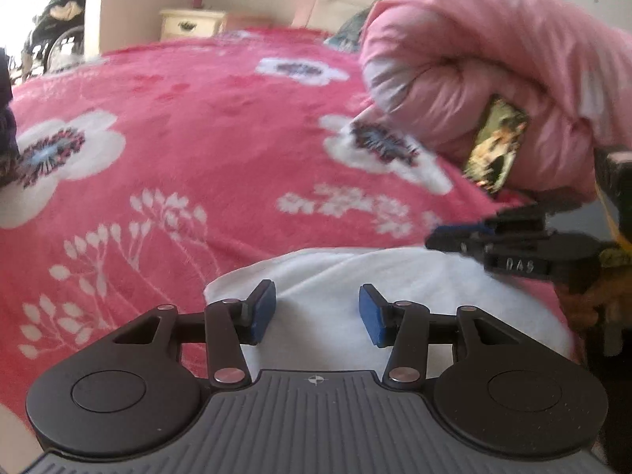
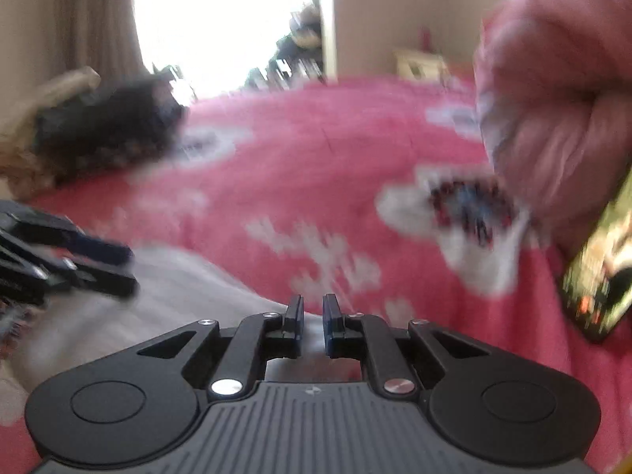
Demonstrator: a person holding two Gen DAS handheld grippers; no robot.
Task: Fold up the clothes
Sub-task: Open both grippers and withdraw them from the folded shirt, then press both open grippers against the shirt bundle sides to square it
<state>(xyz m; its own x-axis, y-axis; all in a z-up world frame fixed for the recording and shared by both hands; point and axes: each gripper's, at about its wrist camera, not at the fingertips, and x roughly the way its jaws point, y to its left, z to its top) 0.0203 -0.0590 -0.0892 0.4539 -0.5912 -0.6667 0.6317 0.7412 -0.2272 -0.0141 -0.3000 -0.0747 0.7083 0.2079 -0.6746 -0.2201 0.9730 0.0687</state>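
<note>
White garment (image 1: 355, 276) on bed (image 1: 177, 150); left hand-held gripper (image 1: 316, 312) released above it. Right hand-held gripper (image 2: 313, 318) nearly clenched, grip unclear; dark clothes (image 2: 106, 126) only in right view.

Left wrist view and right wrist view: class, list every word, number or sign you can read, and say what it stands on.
"DAS" or "DA9", last character unclear: raised on the black body of the right gripper, left wrist view.
Phone screen: a picture, any text too blurred.
Right wrist view: nothing readable.

Left gripper (image 1: 317, 314) jaws apart, right gripper (image 2: 313, 322) jaws nearly together, both angled downward.
</note>
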